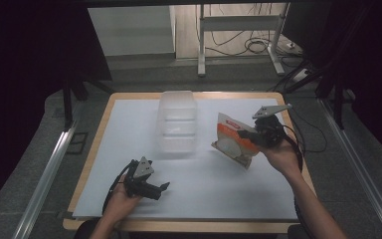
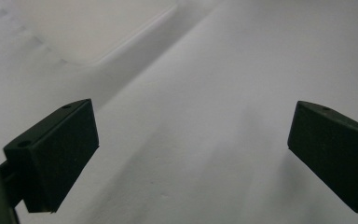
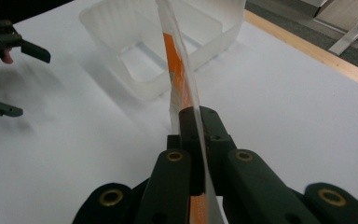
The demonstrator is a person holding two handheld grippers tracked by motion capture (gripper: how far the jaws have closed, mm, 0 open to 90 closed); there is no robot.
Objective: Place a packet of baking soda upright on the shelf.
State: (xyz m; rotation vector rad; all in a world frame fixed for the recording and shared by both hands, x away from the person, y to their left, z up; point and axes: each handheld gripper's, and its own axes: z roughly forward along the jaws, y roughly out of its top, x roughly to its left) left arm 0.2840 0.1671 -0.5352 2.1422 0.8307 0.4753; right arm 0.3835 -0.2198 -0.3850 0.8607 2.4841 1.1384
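An orange-and-white packet [image 1: 234, 141] with a clear edge hangs tilted above the right half of the white table, pinched at its right edge by the right gripper [image 1: 242, 133], whose jaws press together on it. Just to its left, apart from it, a clear plastic container [image 1: 177, 121] stands upright and open-topped on the table's far middle

Dim surroundings, brightly lit white table [image 1: 189, 184].
Overhead light washes out the tabletop; soft shadows fall beneath the left hand-held gripper [image 1: 155, 189]. Close jaws and the far background appear blurred; dark periphery loses detail.
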